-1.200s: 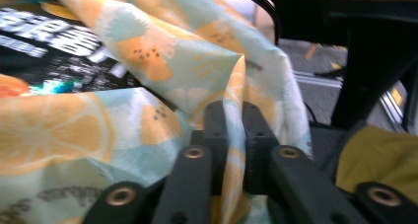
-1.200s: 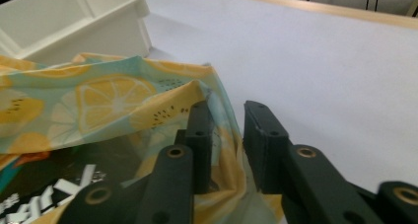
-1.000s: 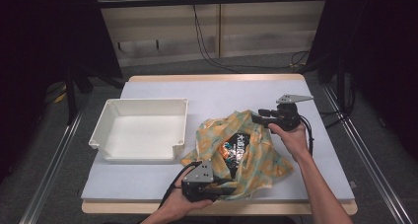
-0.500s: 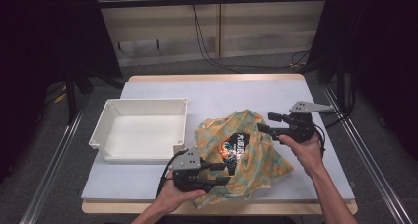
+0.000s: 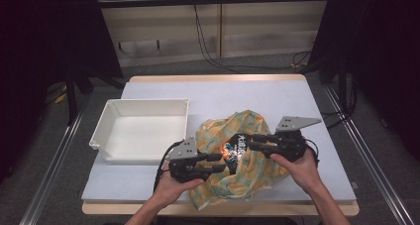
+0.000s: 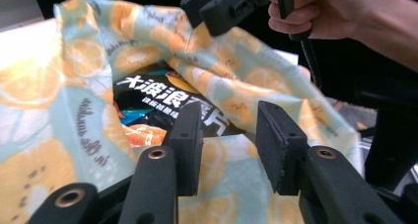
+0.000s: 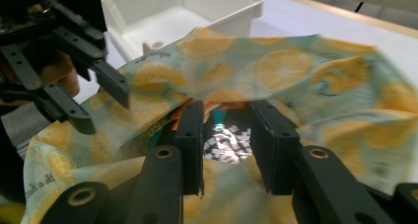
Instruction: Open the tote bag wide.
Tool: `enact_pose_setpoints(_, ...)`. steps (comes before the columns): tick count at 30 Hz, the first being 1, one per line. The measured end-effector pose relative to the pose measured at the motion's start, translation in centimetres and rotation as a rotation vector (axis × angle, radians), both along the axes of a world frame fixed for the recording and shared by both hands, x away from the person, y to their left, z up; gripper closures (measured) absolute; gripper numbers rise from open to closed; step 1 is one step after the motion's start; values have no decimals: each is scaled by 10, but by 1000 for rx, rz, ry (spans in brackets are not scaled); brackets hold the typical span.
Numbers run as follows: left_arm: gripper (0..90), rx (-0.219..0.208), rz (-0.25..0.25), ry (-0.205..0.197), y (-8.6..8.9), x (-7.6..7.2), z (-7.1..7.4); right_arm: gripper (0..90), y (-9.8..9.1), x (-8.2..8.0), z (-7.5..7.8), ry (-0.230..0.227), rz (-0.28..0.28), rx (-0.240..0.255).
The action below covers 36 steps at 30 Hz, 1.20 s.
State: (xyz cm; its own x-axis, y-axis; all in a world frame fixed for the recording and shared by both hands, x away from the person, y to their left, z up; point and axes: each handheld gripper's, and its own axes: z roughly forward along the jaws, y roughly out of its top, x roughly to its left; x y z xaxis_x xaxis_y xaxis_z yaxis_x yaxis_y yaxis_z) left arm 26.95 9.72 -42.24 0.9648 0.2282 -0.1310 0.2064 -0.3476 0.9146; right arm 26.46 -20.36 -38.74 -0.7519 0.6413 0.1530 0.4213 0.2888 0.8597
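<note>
The lemon-print cloth [image 5: 257, 155] wraps your snack bag [image 5: 236, 146] so only its black printed face shows; in the right gripper view the cloth's right side is blurred; the tray [image 7: 187, 12] is cut off at the top edge; your forearms leave the high view's bottom.

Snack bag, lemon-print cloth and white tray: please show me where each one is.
Snack bag [image 6: 162, 98], left gripper view, on its black printed front.
Lemon-print cloth [image 5: 257, 165], high view, on its right fold.
White tray [image 5: 143, 103], high view, on its far rim.
</note>
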Motion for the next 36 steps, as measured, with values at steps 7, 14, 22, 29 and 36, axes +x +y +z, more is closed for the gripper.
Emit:
enact_pose_setpoints(7,554,80,-11,34,-13,8,-19,465,20,1,-31,45,12,-55)
enact_pose_setpoints(14,460,98,18,23,-19,8,-25,273,11,-9,-48,42,-16,-106)
enact_pose_setpoints(22,437,100,32,20,-18,10,-28,459,6,-17,-62,20,-52,-138)
enact_pose_setpoints(29,418,98,46,18,-17,11,-27,793,2,-22,-56,7,-41,-102)
enact_pose_setpoints(36,414,96,56,26,-16,11,-27,900,-11,-33,-53,16,-34,-55)
